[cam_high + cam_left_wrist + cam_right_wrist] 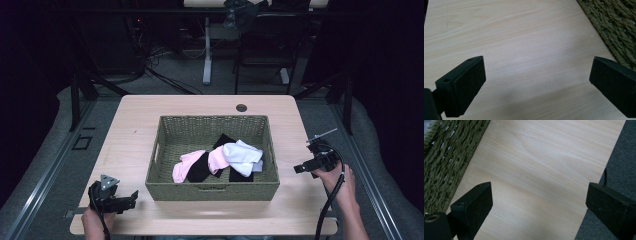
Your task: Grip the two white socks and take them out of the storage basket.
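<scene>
Jaws of the left gripper (134,198) and the right gripper (298,168) stand wide apart over bare table (135,130), pinching nothing. Between them sits the woven basket (212,191), holding what look like pink, black and white socks (220,160).

Dim room, grey carpet (165,82), white desk leg (206,50)

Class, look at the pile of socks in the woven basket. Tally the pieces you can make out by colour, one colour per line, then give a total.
Pink socks: 2
Black socks: 3
White socks: 1
Total: 6 visible pieces in the basket; the pile overlaps, so more may be hidden.
</scene>
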Demonstrator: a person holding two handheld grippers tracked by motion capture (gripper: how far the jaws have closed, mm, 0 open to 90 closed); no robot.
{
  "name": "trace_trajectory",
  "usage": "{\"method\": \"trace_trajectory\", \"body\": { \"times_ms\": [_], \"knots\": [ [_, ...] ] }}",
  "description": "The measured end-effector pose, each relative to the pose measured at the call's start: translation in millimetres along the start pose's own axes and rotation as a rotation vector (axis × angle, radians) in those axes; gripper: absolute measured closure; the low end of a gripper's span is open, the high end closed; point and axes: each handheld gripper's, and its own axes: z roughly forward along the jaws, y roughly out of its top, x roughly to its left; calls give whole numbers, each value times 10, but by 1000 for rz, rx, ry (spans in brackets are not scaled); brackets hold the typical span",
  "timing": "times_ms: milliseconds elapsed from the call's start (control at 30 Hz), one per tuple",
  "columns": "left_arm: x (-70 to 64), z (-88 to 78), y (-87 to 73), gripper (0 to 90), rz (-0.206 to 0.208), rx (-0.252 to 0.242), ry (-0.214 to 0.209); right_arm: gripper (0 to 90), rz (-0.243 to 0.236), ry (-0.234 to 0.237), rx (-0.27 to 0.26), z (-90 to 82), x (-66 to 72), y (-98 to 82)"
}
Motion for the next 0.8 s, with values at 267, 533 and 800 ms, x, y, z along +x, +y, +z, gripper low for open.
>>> {"method": "trace_trajectory", "body": {
  "times_ms": [267,533,800],
  "knots": [
    [2,-15,-4,5,1,-10,0,68,-1,0,-26,-25,46,14],
    [-19,-16,15,5,7,-11,-2,68,-12,4,-39,-89,47,13],
    [-23,-10,-2,4,5,-12,-13,74,-11,27,-51,-131,53,43]
  ]
}}
